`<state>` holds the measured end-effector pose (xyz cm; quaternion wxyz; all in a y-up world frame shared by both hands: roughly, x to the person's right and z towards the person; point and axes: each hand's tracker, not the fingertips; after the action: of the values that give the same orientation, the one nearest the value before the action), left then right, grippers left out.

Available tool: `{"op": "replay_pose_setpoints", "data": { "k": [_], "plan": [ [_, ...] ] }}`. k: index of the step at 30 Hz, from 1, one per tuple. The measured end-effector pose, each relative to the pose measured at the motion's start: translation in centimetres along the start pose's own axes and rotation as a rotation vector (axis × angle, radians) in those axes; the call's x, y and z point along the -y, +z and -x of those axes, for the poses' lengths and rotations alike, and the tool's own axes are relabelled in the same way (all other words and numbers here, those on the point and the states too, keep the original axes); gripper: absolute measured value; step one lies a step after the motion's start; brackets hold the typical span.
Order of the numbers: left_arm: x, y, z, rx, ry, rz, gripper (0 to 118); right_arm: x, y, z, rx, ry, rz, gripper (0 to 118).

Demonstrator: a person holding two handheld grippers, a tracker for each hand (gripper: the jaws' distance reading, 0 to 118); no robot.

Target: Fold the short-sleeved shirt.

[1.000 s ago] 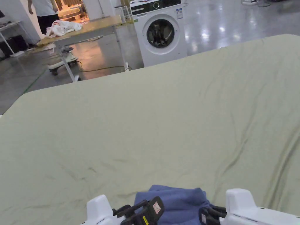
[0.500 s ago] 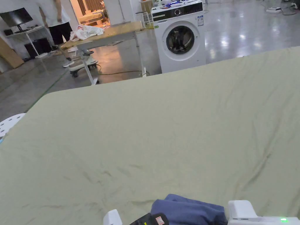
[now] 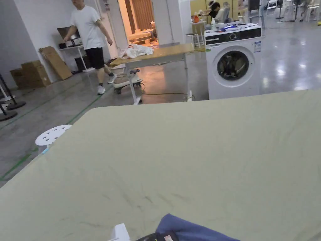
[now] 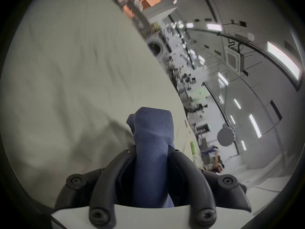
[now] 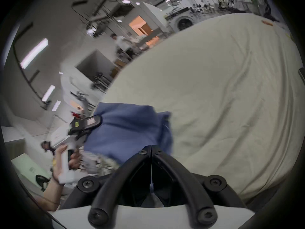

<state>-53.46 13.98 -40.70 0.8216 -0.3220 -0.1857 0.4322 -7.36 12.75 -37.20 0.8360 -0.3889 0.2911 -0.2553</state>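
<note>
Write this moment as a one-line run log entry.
stage: shirt lifted | left gripper: shut on blue shirt | right gripper: jaws shut, grip on shirt unclear | surface: green sheet

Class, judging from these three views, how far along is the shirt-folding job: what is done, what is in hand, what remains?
Done: the blue shirt has been picked up. In hand: the left gripper is shut on a bunch of it, and the right gripper has its jaws closed at the cloth's edge, though whether it pinches fabric is unclear. Left: no neat fold shows; the shirt is bunched, so spreading it on the green sheet and folding remain.
</note>
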Motion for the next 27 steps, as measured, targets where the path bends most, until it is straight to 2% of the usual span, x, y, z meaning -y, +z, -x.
{"op": "replay_pose_setpoints", "data": {
  "k": [2,4,7,9,12,13,14,16,17,18,19,20,22,25,27],
  "plan": [
    [-4.8,5.9,1.6,-0.12,-0.051,-0.122,25,0.4,1.7,0.6,0.006,0.027,-0.002,0],
    [-8.8,10.9,4.1,-0.257,-0.032,-0.222,25,1.0,2.6,0.6,0.022,0.031,-0.008,0],
    [-12.0,15.5,4.8,-0.469,0.025,-0.233,25,2.2,3.1,-0.5,0.013,0.024,-0.005,0],
    [-12.9,16.9,6.4,-0.533,0.03,-0.226,25,2.8,2.8,-0.7,0.021,0.021,0.004,0],
    [-13.9,16.6,9.9,-0.495,0.07,-0.241,30,3.6,2.4,-0.9,0.085,0.026,0.027,0],
    [-13.8,16.2,10.0,-0.514,0.062,-0.259,38,3.7,2.5,-0.9,0.089,0.033,0.027,0],
    [-14.0,15.6,10.1,-0.599,0.022,-0.266,59,3.8,2.8,-0.7,0.094,0.039,0.023,0],
    [-14.2,15.1,8.7,-0.887,-0.104,-0.3,90,3.7,3.7,-0.4,0.103,0.077,0.019,0],
    [-14.2,15.5,7.9,-0.99,-0.179,-0.306,95,3.6,4.5,-0.2,0.132,0.129,0.005,0],
    [-14.2,15.9,7.3,-1.029,-0.231,-0.321,94,3.5,5.2,-0.1,0.163,0.168,-0.019,0],
    [-13.9,16.8,5.8,-1.045,-0.279,-0.347,94,3.3,5.9,-0.1,0.191,0.193,-0.043,0],
    [-13.2,17.8,4.1,-0.989,-0.318,-0.4,94,2.9,6.6,-0.1,0.213,0.198,-0.067,0],
    [-10.9,19.3,-0.2,-0.798,-0.358,-0.452,94,2.0,7.8,-0.1,0.251,0.206,-0.135,0],
    [-8.0,19.7,-6.1,-0.716,-0.468,-0.491,94,-0.3,9.9,1.0,0.215,0.223,-0.289,0],
    [-5.3,19.8,-10.1,-0.691,-0.629,-0.554,94,-1.7,11.2,2.5,0.218,0.284,-0.383,0]
  ]
}}
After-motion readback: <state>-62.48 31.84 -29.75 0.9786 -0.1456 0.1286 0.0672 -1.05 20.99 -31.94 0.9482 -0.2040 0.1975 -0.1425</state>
